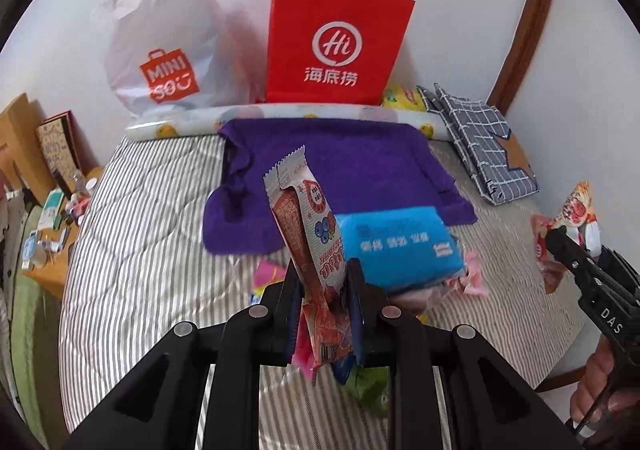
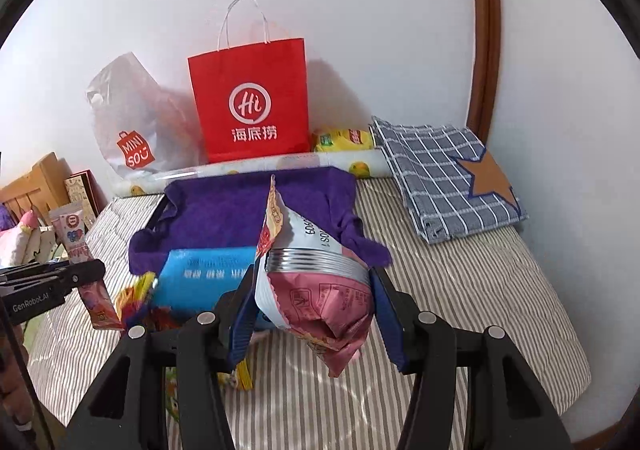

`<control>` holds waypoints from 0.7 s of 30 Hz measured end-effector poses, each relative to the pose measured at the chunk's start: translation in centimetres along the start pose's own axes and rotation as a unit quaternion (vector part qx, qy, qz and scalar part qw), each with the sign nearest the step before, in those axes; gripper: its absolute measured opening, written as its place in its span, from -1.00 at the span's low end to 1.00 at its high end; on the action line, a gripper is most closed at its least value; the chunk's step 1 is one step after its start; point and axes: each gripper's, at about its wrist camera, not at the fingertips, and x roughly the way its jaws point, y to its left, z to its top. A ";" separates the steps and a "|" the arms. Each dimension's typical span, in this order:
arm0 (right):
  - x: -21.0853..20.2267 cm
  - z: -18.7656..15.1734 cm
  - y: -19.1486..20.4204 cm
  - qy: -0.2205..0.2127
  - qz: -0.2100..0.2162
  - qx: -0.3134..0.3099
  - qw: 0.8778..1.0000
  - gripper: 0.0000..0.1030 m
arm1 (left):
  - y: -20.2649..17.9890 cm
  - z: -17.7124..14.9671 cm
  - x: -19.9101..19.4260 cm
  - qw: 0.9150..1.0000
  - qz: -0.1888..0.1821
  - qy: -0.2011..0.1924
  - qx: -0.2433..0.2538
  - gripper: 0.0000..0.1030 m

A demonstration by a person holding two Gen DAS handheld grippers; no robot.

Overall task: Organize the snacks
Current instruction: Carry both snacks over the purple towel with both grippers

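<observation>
**Both grippers carry snacks over the bed**

Left gripper: jaws nearly closed, pinching a slim red-and-white snack bar upright, clear of the striped bedspread. Right gripper: jaws part-open, clamped on a puffy pink snack bag, also off the bed. Below & between them, a blue pack lies at the front edge of a purple towel w/ small loose snacks beside it. Red paper bag stands at the wall behind.
</observation>
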 end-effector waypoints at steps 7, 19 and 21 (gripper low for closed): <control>2.0 2.0 0.5 -0.008 0.002 -0.007 1.000 -0.01 | -0.6 2.4 1.0 1.000 -0.005 -0.006 0.015 -0.59; 6.2 3.9 0.9 -0.005 0.009 -0.015 1.000 0.00 | -0.6 5.7 3.4 1.000 -0.006 -0.013 0.014 -0.59; 7.1 4.0 0.9 -0.005 0.010 -0.018 1.000 0.00 | -0.5 6.1 4.0 1.000 -0.008 -0.014 0.012 -0.59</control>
